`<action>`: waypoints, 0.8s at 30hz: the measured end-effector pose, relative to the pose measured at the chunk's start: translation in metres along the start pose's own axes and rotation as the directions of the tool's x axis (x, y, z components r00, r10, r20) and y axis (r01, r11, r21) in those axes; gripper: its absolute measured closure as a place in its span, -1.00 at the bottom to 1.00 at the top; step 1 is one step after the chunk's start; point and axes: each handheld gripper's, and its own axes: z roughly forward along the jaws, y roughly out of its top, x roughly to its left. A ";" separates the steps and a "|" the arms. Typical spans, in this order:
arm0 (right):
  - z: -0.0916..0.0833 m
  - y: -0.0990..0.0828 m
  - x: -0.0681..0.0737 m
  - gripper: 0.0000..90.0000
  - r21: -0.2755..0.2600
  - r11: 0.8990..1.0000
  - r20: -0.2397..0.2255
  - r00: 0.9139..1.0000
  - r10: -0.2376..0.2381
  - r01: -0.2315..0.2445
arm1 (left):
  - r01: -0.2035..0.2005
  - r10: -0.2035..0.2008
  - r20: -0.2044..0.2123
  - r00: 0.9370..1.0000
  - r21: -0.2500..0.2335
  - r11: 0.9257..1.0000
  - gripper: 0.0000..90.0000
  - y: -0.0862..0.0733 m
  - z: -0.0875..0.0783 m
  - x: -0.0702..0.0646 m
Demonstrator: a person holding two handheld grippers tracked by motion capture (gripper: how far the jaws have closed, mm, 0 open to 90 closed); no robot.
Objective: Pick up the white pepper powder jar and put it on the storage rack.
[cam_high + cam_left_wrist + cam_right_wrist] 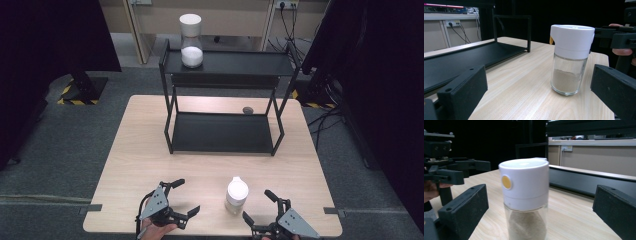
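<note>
I'm holding both tongs wide, left tongs (186,197) and right tongs (259,206) flanking the jar (236,195) standing at the table's (150,150) near edge. Risk: tall glass jar tipping if one jaw is hitting first. It's holding brown powder, low; the jar (191,41) on the rack (225,65) has white grains.

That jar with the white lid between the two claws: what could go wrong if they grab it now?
1. The jar is tall and narrow, standing upright near the table's front edge. A nudge from one open jaw of the right gripper could tip it or push it off.
2. Its lower part is smooth glass holding brown powder, so a squeeze there might slip.
3. The left gripper is close, and the two could collide.
</note>
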 end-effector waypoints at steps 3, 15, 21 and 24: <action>0.003 0.000 0.001 -0.99 0.005 1.000 -0.011 1.000 -0.005 0.005 | 0.001 -0.001 0.001 1.000 0.000 1.000 -1.00 0.000 0.000 0.000; 0.017 0.002 0.005 -0.99 0.034 0.999 -0.032 0.999 -0.012 0.014 | 0.001 -0.001 0.003 1.000 0.007 1.000 -1.00 -0.001 0.001 0.001; 0.026 0.003 0.007 -0.99 0.048 0.999 -0.036 0.999 -0.010 0.011 | 0.003 -0.003 0.004 1.000 0.006 1.000 -1.00 -0.002 0.001 0.001; 0.030 0.003 0.008 -0.99 0.053 0.998 -0.039 0.999 -0.013 0.015 | 0.004 -0.004 0.004 1.000 0.006 1.000 -1.00 -0.002 0.001 0.001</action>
